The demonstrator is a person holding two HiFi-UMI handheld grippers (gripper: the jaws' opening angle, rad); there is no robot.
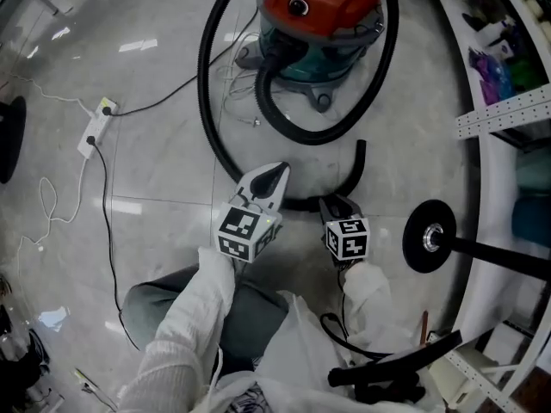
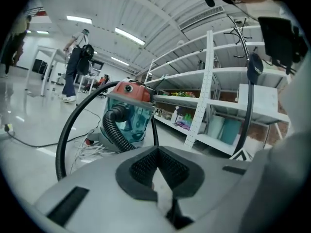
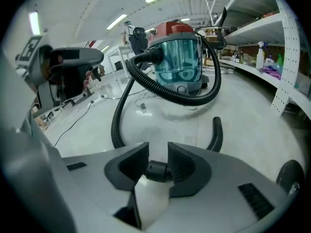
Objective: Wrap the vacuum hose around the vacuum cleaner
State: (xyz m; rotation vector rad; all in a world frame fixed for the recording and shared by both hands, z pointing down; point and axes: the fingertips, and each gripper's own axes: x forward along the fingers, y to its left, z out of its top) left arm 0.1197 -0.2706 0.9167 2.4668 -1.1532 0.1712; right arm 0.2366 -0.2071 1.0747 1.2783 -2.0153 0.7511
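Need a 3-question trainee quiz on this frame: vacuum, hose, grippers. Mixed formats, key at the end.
1. Multiple choice: the top of the vacuum cleaner is A) red B) yellow C) black.
2. True or false: the jaws of the left gripper stand wide apart.
3. Short answer: where does the free end of the vacuum hose lie relative to the right gripper?

Key
1. A.
2. False: they are together, with nothing between them.
3. On the floor, between the right gripper and the vacuum cleaner. That gripper's jaws stand apart; a stretch of hose shows through the gap, with no grip on it visible.
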